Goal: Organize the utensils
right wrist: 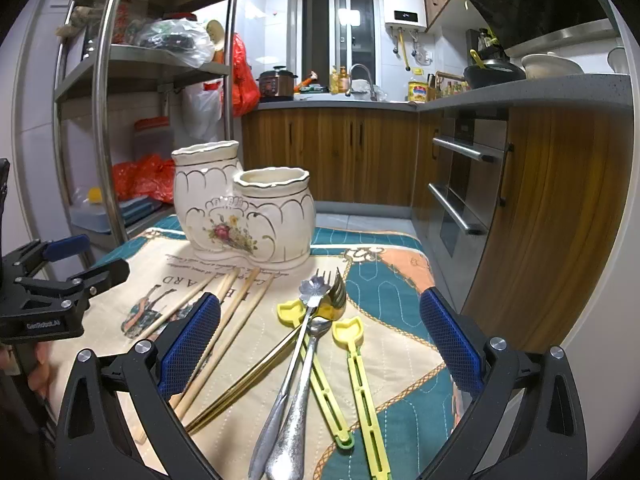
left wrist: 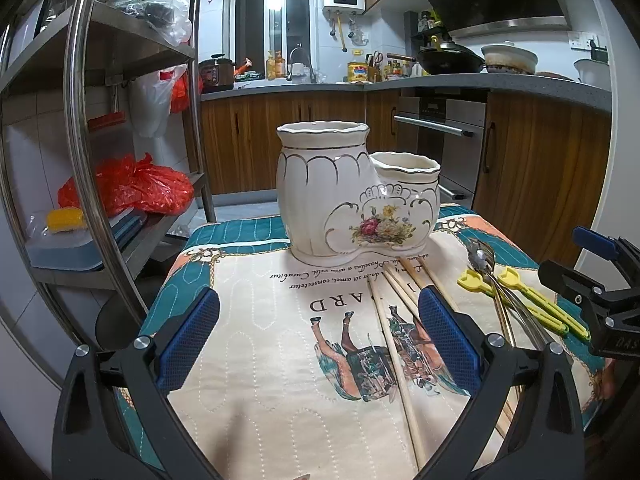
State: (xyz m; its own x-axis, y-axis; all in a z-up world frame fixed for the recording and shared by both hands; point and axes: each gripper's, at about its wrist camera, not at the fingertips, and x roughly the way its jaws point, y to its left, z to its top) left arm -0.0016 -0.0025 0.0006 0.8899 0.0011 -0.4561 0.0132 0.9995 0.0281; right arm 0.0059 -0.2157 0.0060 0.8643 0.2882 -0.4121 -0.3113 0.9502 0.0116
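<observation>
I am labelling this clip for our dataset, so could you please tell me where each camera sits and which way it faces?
Left wrist: rides the left gripper, looking forward and slightly down over the quilted mat at the ceramic holder; its own open blue pads frame wooden chopsticks, and the right gripper shows at the edge.
Right wrist: rides the right gripper, aimed likewise over spoons and yellow tools; the left gripper shows.
Shared: holder, chopsticks, mat, kitchen counter.
</observation>
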